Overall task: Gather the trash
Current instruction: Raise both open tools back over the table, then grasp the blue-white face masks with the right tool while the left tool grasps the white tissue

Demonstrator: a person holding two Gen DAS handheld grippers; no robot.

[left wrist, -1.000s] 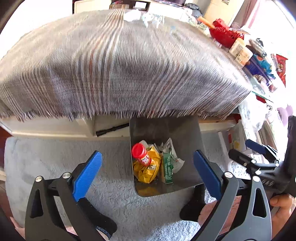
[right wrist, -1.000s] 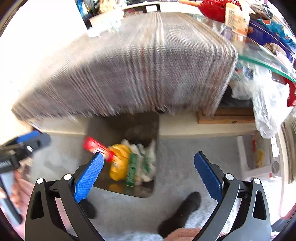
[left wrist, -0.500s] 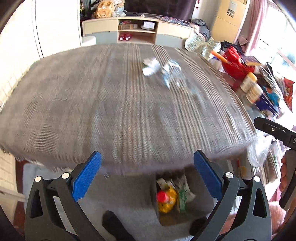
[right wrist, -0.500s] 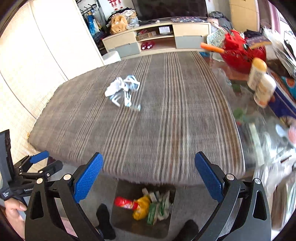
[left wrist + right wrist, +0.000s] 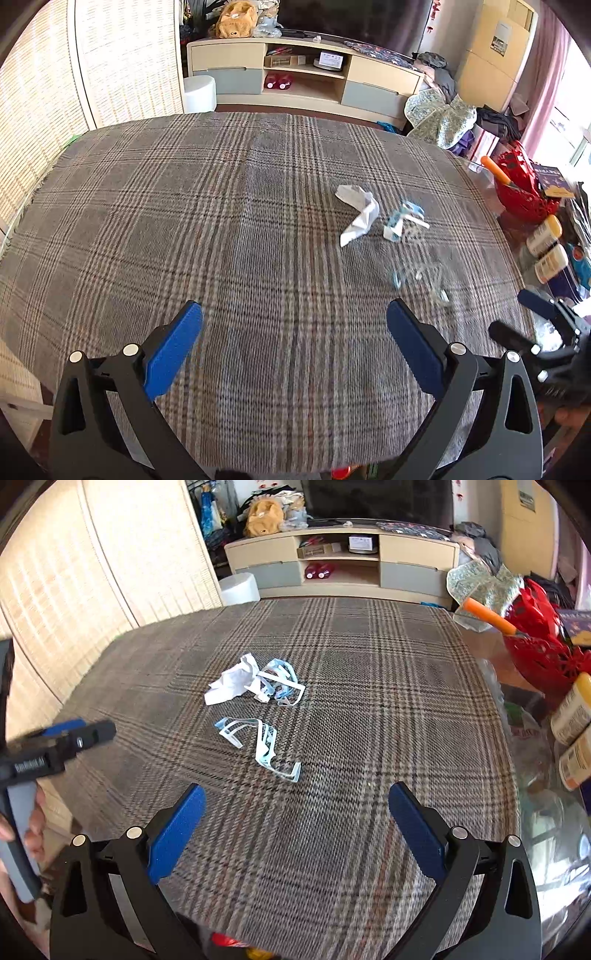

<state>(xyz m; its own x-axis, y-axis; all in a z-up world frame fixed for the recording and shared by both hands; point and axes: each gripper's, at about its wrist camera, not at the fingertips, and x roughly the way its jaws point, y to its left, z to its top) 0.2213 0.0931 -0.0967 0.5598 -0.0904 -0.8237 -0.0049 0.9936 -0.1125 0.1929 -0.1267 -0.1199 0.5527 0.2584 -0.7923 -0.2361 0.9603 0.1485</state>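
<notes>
reaching for the scraps on the plaid cloth

the trash left to gather lies mid-table on the brown plaid woven tablecloth (image 5: 332, 709): a crumpled white paper scrap (image 5: 231, 683), touching a clear plastic wrapper with blue-and-white print (image 5: 280, 683), and nearer the camera a second torn clear wrapper with pale blue edges (image 5: 258, 744), lying apart from the other two. judging by how they lie, the nearer wrapper is the easier first pick. it is thin and flat, so the pads should come down straddling a raised fold and pinch low against the cloth without snagging the weave; a light piece like this may slip or flutter free.

the right gripper (image 5: 295, 808) hovers short of that wrapper, jaws spread wide, holding and touching nothing. the left gripper (image 5: 293, 325) is likewise spread wide and bare, over plain cloth, the scraps ahead and to its right.
</notes>
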